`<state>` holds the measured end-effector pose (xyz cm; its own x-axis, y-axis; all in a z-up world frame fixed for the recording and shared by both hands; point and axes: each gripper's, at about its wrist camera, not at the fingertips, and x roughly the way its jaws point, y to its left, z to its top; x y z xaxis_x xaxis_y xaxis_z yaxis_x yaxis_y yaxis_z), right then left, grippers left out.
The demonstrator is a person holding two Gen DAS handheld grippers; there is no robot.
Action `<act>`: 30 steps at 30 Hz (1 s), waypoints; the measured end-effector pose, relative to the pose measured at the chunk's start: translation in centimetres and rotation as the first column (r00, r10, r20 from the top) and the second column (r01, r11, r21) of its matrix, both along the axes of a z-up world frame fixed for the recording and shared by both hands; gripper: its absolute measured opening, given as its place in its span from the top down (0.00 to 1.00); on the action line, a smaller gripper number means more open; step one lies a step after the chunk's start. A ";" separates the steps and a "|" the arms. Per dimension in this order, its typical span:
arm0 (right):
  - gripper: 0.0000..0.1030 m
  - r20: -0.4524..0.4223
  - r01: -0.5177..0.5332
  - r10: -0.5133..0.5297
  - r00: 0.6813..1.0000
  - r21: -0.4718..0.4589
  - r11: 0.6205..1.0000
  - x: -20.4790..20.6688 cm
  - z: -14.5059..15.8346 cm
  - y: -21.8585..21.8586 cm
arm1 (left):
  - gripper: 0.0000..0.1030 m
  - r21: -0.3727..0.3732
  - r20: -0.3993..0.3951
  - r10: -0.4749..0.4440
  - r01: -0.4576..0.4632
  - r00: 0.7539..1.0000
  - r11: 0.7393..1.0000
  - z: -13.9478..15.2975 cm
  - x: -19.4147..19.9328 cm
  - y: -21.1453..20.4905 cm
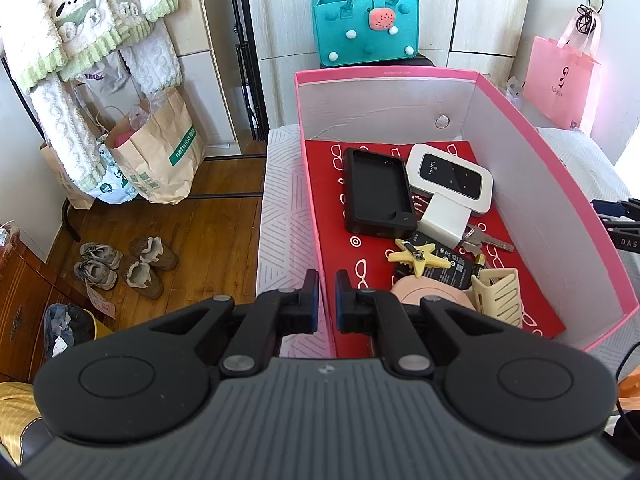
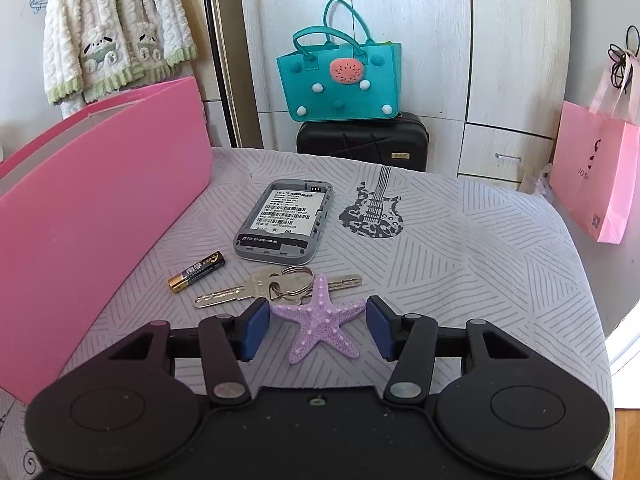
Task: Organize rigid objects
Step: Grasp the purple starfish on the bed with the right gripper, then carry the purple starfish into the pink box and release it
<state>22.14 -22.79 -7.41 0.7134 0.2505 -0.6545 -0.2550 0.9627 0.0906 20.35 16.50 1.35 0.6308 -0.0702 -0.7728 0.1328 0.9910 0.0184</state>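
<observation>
On the bedspread beside the pink box (image 2: pixel 100 208), right gripper (image 2: pixel 318 328) spread wide around the purple starfish (image 2: pixel 322 328), arms perhaps touching the key ring (image 2: pixel 294 280), risking dragging keys along; left gripper (image 1: pixel 327 300) nearly closed, empty.

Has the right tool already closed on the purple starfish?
No. The right tool is open, its blue pads standing apart on either side of the purple starfish, which lies on the bedspread.

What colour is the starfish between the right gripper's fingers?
Lilac purple starfish with pale dots, clearest in the right wrist view.
</observation>
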 end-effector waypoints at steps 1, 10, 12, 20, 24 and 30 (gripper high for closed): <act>0.43 -0.004 0.000 0.000 1.000 0.008 1.000 0.0 0.0 -0.1 | 0.93 0.001 0.001 0.000 0.000 1.000 1.000 0.0 0.0 0.0; 0.43 0.024 0.004 -0.005 1.000 0.028 1.000 -1.0 1.4 -0.1 | 0.93 -0.002 0.000 0.000 0.000 1.000 1.000 0.0 0.0 0.0; 0.43 0.041 -0.004 0.003 0.999 0.028 1.000 -1.3 2.2 0.1 | 0.93 -0.004 -0.004 -0.001 0.001 1.000 1.000 0.0 0.1 -0.1; 0.43 0.125 -0.133 0.124 0.984 0.067 0.989 -3.0 7.6 2.5 | 0.93 0.005 -0.018 -0.005 0.006 1.000 1.000 0.0 0.3 -0.4; 0.43 0.173 -0.246 0.225 0.959 0.107 0.963 -3.5 10.5 4.6 | 0.93 -0.006 -0.016 0.001 -0.001 1.000 1.000 0.1 0.3 -0.5; 0.43 0.198 -0.428 0.397 0.896 0.151 0.891 -3.4 12.9 9.4 | 0.93 0.008 -0.012 -0.010 0.010 1.000 1.000 0.2 0.3 -0.2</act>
<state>18.78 -13.43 5.50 0.6083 0.6505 -0.4548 -0.6510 0.7367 0.1830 20.61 16.35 1.53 0.6211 -0.0703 -0.7806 0.1425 0.9895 0.0243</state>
